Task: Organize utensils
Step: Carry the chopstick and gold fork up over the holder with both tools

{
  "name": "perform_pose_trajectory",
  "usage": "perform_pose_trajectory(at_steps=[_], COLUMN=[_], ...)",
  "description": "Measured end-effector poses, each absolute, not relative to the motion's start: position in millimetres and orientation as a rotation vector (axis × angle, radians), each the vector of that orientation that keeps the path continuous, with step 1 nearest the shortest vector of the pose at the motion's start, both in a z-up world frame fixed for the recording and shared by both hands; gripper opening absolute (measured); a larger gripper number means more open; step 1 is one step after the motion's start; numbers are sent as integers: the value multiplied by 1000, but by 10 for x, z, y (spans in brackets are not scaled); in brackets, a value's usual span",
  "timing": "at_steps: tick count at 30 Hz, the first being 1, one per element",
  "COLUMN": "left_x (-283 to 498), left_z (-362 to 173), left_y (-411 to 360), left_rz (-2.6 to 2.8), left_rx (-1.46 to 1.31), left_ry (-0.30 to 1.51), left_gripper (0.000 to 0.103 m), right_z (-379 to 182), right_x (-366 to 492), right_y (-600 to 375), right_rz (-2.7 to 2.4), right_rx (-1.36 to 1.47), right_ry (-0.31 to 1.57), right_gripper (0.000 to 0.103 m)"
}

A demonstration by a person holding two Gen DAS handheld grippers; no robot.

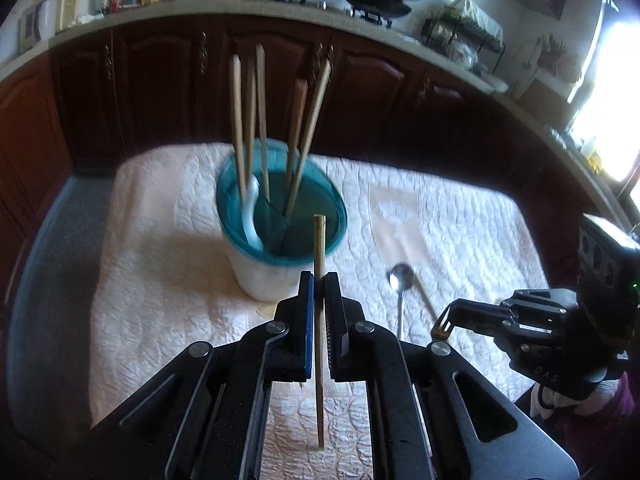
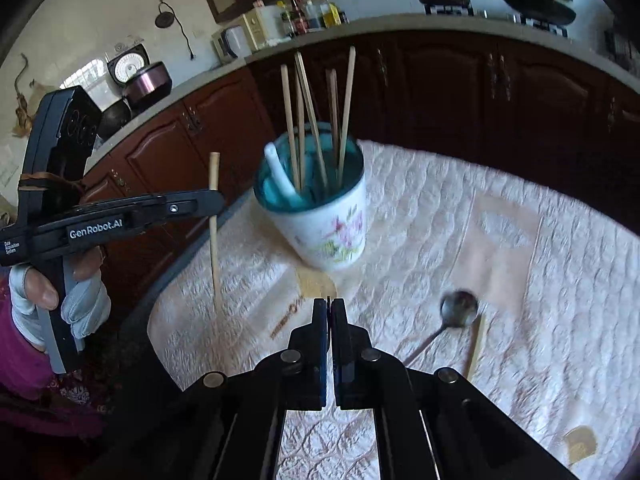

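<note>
One wooden chopstick (image 1: 319,320) stands upright, clamped between the pads of the left gripper (image 1: 319,280), lifted clear above the quilted white cloth (image 1: 160,280); just beyond it sits the floral cup (image 2: 324,232) with the teal inside, holding a handful of chopsticks (image 1: 260,120) and a white spoon (image 1: 252,216). Off to the side the metal spoon (image 2: 458,308) lies flat on the cloth with another chopstick (image 2: 476,344) just beside it; the right gripper (image 2: 329,306) hangs over them with its jaws pressed together on nothing, and a gloved hand (image 2: 60,304) grips the left tool's handle.
</note>
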State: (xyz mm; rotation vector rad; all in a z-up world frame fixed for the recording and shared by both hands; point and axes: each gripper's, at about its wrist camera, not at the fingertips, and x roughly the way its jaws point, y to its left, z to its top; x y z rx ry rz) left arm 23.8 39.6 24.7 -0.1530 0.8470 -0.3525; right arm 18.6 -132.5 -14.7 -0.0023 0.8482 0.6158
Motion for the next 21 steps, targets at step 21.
perform_pose_trajectory(at_steps=[21], left_x=[597], left_z=[1441], left_y=[810], left_rz=[-298], left_rx=[-232], left_ry=[620], left_gripper=[4], right_z=[974], right_x=[835], right_y=[-1165], right_rz=[535], right_rx=[-94], right_ry=[629], right_gripper=[2])
